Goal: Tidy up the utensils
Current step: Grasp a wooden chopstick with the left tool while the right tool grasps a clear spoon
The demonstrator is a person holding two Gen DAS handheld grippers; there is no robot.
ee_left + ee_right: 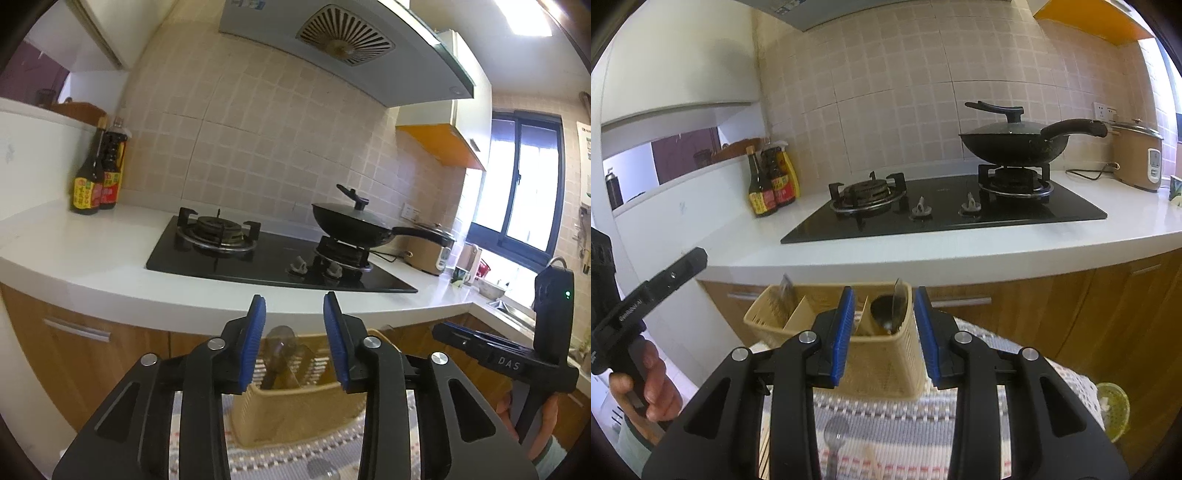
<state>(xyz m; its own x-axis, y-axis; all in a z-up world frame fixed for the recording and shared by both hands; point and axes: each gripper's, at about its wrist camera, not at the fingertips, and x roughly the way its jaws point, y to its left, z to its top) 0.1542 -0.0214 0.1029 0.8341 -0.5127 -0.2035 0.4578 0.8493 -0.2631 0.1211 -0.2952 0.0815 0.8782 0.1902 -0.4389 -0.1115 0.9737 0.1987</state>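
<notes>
Both tongs, left (294,332) and right (884,328), are hanging spread, empty. Caddy (886,369) is sitting at twelve o'clock; spoon (836,435), stiff, light, slippery, is lying at six o'clock; pinch mid-handle.

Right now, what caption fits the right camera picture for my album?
Open right gripper faces a tan utensil basket holding spoons.
</notes>
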